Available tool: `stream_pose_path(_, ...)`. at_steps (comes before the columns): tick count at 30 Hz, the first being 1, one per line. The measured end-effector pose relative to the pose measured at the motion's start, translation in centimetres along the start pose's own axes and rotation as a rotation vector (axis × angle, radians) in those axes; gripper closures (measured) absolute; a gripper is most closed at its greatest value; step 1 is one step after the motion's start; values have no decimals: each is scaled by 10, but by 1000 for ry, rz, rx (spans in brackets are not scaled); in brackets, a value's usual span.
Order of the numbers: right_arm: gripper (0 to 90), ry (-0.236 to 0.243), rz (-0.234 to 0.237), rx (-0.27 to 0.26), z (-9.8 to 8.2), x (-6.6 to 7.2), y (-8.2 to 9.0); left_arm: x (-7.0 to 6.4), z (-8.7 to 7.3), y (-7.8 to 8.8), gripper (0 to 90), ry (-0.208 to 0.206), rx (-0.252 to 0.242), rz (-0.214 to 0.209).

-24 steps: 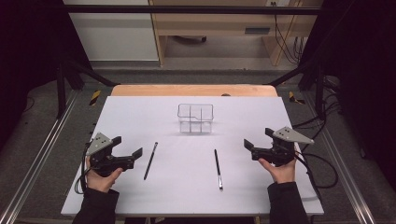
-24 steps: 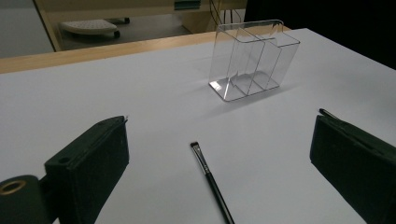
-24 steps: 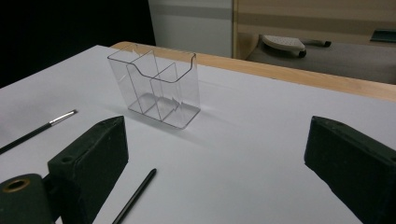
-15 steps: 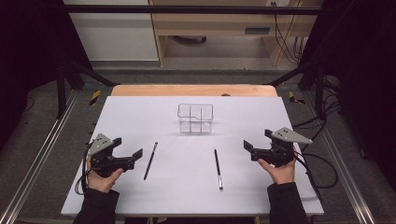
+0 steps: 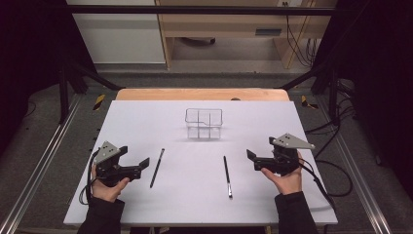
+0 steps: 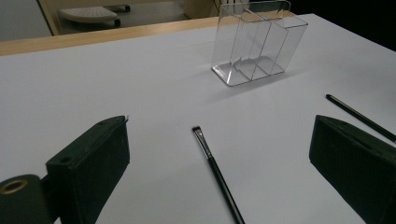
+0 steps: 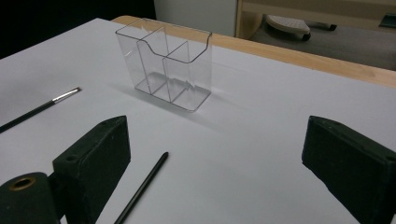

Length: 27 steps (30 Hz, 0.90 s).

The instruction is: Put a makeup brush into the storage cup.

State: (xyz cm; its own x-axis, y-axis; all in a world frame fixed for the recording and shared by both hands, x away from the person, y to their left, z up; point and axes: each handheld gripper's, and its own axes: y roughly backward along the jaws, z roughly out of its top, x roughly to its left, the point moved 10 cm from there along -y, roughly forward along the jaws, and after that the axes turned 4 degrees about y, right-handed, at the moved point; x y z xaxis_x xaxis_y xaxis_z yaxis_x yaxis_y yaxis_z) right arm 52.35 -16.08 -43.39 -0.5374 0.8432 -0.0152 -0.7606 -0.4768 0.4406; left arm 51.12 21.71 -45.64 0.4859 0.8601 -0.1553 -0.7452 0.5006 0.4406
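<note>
A clear plastic organizer with three compartments stands upright and empty on the white table, toward its far middle. Two thin black makeup brushes lie flat in front of it. The left brush lies just right of my left gripper. The right brush lies left of my right gripper. In the left gripper view my left gripper stands open, with the brush on the table between its jaws, untouched. In the right gripper view my right gripper is open too, and a brush handle lies near its left jaw.
The white sheet covers the tabletop, and a wooden edge shows along the far side. Metal rails run along the left and right of the table. Cables trail on the floor at the right.
</note>
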Motion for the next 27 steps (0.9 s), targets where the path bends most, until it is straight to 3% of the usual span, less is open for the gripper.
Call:
stream_pose_path(5, 85, 17, 21, 32, -2, 13, -8, -1, 0, 0, 42, -4, 0, 0)
stream_pose_path(10, 91, 39, 43, 98, -10, 30, -21, -3, 0, 0, 44, -9, 0, -3)
stream_pose_path(27, 135, 46, 79, 199, -34, 51, -53, -5, -3, -4, 44, -27, 24, 4)
